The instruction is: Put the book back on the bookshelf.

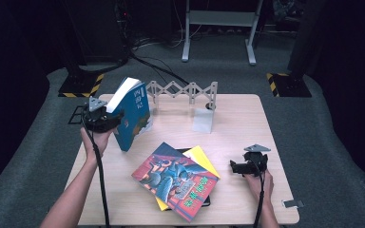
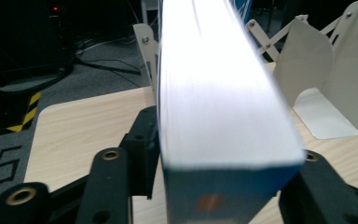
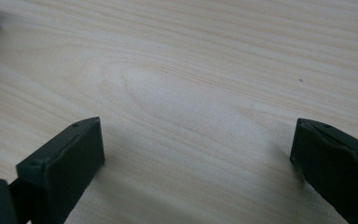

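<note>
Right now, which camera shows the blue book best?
The high view: there the blue book shows whole, tilted above the table, its cover and white page edge visible, with the left tongs at its edge. The left gripper view shows just its white pages and blue end close up, blurred, between the jaws. The right gripper view looks at bare tabletop.

I am in a lab or test room, not a home. My wooden table (image 1: pixel 247 118) stands alone on grey carpet (image 1: pixel 332 142). The room around it is dark. Black stands with yellow and black warning stripes (image 1: pixel 81 88) sit on the floor at both far corners. Black cables (image 1: pixel 147 61) run across the carpet. A grey metal frame (image 1: pixel 218 26) stands at the back.
</note>
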